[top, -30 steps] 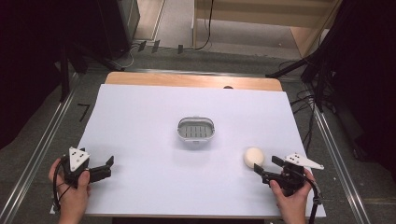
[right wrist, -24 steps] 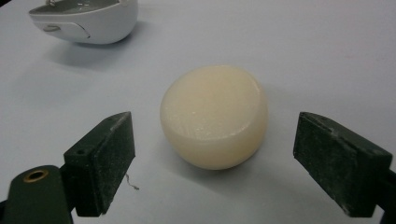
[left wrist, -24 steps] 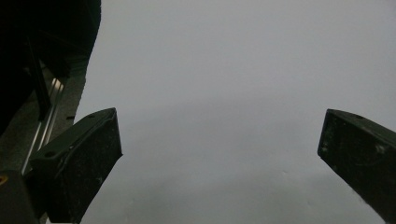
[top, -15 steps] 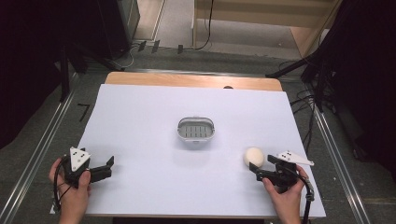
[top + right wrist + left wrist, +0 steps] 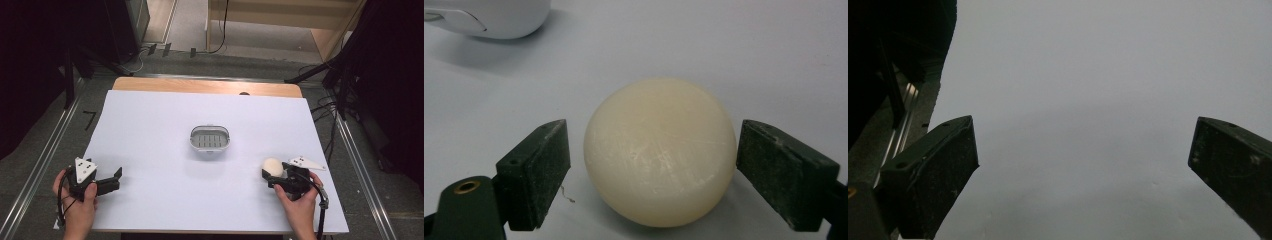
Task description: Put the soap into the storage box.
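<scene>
The worktop (image 5: 165,125) is covered with a plain white sheet, and around it we see a dark room with metal rails and cables on the floor. Between the jaws of our right hand-held gripper (image 5: 651,167) lies a cream-coloured round soap (image 5: 659,150); the jaws stand apart, one on each side of it, with a small gap on the left and almost none on the right, so nothing is clamped yet. Ahead of this hand-held gripper and to its left, well apart from the soap, stands a small white soap dish (image 5: 210,139) with a ribbed grey inside, which we judge to be the place for the soap. Our left hand-held gripper (image 5: 1083,165) rests far to the side with its jaws wide apart over bare white sheet, and holds nothing. What could go wrong, in our opinion: the soap is smooth and rounded, so if the jaws close above or below its widest part, it may slip out forward or roll away on the sheet. A too strong squeeze may also mark it. The soap looks matte and waxy, with fine light scratches on its face and a soft shadow below.
</scene>
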`<act>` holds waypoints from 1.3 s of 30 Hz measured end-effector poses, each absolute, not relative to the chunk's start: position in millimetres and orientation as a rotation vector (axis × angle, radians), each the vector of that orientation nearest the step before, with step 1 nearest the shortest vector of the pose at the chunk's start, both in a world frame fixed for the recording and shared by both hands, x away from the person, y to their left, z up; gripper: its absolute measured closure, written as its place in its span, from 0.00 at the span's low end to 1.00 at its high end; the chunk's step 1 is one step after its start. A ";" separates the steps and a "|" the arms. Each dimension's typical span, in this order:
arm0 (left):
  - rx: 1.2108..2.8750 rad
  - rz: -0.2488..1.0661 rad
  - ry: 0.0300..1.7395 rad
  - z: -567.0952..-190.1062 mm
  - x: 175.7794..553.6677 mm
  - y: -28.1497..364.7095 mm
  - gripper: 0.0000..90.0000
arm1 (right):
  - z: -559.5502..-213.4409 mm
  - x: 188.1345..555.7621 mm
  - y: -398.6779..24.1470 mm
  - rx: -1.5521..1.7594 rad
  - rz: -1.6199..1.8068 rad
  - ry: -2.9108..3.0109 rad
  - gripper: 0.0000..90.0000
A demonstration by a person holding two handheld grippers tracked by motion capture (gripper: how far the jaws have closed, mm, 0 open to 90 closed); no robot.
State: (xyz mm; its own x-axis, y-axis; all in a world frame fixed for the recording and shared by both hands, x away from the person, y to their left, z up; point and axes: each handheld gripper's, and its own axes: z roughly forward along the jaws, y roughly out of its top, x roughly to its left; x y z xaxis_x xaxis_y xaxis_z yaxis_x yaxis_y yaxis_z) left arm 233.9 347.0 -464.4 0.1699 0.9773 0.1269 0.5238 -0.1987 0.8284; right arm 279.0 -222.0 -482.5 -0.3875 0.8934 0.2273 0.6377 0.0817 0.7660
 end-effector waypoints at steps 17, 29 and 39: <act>1.798 0.893 1.439 -464.2 234.6 348.8 0.00 | -486.1 283.4 -213.8 1.531 1.085 2.104 0.26; 1.784 0.888 1.450 -464.1 234.6 349.9 0.00 | -484.9 282.2 -212.1 1.506 1.078 2.126 0.27; 1.784 0.888 1.451 -464.1 234.8 350.0 0.00 | -479.1 280.5 -209.2 1.459 1.106 2.151 0.27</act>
